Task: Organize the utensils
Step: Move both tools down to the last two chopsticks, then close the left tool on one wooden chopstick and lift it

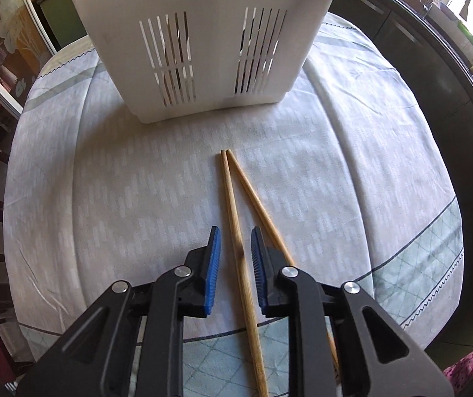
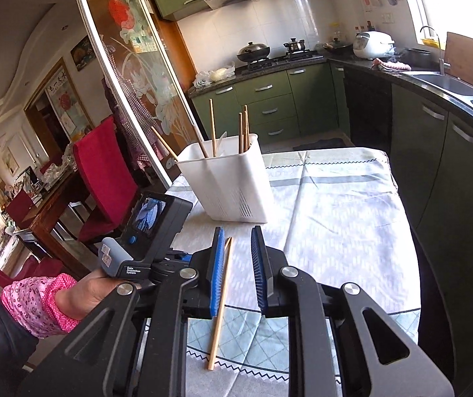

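Note:
Two wooden chopsticks (image 1: pixel 233 205) lie on the tablecloth, their far ends touching in a narrow V. My left gripper (image 1: pixel 235 235) is open just above them, one chopstick running between its blue pads, the other passing under the right finger. The white slotted utensil holder (image 1: pixel 203 66) stands just beyond the chopsticks. In the right wrist view the holder (image 2: pixel 233 185) has several chopsticks standing in it. My right gripper (image 2: pixel 238 235) is open and empty, higher up. A chopstick (image 2: pixel 221 297) on the cloth shows between its pads, below them.
The table carries a white and pale green cloth (image 1: pixel 352 165). The left hand and its gripper's camera unit (image 2: pixel 147 231) are at the table's left edge. Red chairs (image 2: pixel 104 172) stand to the left, dark kitchen cabinets (image 2: pixel 435 152) to the right.

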Motion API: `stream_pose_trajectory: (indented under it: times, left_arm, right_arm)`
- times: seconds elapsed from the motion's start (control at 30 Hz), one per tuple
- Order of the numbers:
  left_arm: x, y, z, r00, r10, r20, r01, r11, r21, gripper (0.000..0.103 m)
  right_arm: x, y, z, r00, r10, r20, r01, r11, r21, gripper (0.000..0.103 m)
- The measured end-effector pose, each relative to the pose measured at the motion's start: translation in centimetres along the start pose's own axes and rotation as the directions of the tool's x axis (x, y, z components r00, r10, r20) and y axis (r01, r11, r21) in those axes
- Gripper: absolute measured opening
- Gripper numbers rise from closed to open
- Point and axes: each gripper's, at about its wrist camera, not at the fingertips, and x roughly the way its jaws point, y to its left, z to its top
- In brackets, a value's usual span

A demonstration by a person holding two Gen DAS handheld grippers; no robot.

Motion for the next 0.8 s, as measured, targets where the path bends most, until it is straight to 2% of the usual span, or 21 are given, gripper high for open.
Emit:
stream_pose_trajectory:
  times: [0.2,0.27,0.47,0.6,0.8]
  left_arm:
    - [0.7,-0.5,0.3,1.0,0.017,-0.003,-0.017,1.0,-0.008,0.011]
    - [0.8,-0.6,0.1,1.0,0.025,0.002,-0.025,1.0,-0.002,0.008]
    - [0.4,0.1,-0.1,1.0,-0.001,0.012,0.002,1.0,-0.007,0.006]
    - [-2.5,1.4,-0.7,0.996,-0.008,0.092,0.008,1.0,-0.004,0.006]
    - [-8.2,3.5,-2.8,0.974,-0.034,0.225,0.036,0.999,-0.006,0.006]
  right_arm:
    - [-0.5,0.1,0.5,1.0,0.006,0.004,-0.006,1.0,-0.002,0.017]
    - [-0.7,-0.1,0.5,1.0,0.005,0.01,-0.005,1.0,0.002,0.028]
    - [-0.6,0.1,0.2,1.0,-0.002,-0.001,0.002,1.0,0.0,0.029]
    - [0.3,0.2,0.2,0.999,-0.01,-0.031,0.009,1.0,-0.009,0.029]
    - [3.7,0.6,0.2,0.994,-0.017,-0.107,0.014,1.0,-0.021,0.029]
